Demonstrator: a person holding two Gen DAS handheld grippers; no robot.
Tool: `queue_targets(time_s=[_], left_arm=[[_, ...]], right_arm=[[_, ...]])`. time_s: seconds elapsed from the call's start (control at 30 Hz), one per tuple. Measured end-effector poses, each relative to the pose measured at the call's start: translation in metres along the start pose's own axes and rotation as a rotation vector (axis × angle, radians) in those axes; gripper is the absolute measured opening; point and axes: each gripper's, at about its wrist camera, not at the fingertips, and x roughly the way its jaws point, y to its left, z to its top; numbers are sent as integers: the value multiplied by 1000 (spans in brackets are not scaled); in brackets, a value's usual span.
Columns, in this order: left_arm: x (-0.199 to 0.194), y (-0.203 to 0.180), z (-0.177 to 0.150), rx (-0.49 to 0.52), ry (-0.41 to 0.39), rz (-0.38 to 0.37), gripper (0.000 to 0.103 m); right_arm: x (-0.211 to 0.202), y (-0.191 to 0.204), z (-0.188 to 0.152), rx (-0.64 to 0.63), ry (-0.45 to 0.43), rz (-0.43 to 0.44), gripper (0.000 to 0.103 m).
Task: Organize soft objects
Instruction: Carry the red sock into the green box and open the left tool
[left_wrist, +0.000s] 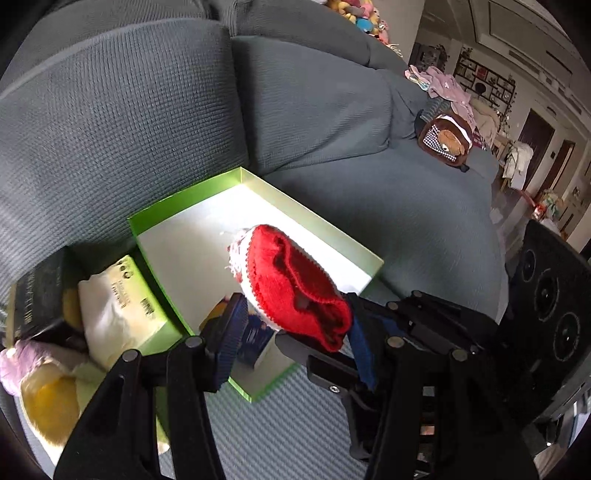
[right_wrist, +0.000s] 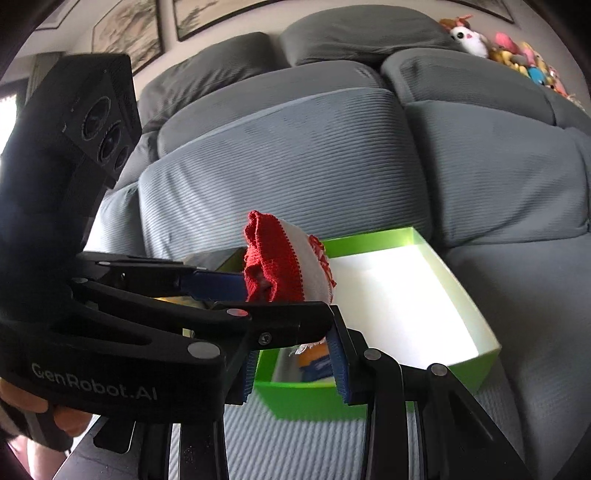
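Observation:
A red and white knitted hat (left_wrist: 291, 284) hangs over the green box (left_wrist: 166, 210) on the grey sofa. In the left wrist view my left gripper (left_wrist: 295, 328) has its blue pads spread wide. The right gripper's fingers come in from the right and are shut on the hat's red cuff. In the right wrist view the hat (right_wrist: 284, 258) is pinched by the other gripper's blue pads (right_wrist: 218, 282) coming from the left, above the box (right_wrist: 406, 236). This view's own gripper (right_wrist: 295, 369) is open over the box's near corner, with nothing between its pads.
The box holds a small blue and orange packet (right_wrist: 314, 363). Left of the box lie a tissue pack (left_wrist: 122, 295), a dark book (left_wrist: 40, 291) and pale soft items (left_wrist: 48, 402). A brown plush bag (left_wrist: 445, 138) sits on the far seat. Plush toys (right_wrist: 517, 55) line the sofa back.

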Motion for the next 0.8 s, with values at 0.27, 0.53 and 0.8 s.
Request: queue_targets(time_s=[0.27,0.53,0.8], left_arm=[[36,4,9,-11,51,19,53],[53,6,9,-23,68,50,69],[43,27,5,-79,55,122,102]], right_arm=[[30,-22,3,28,73,-35,36],[48,-30,2,22,159,-94,36],[41,-30,-2,-40,163,-195,75]])
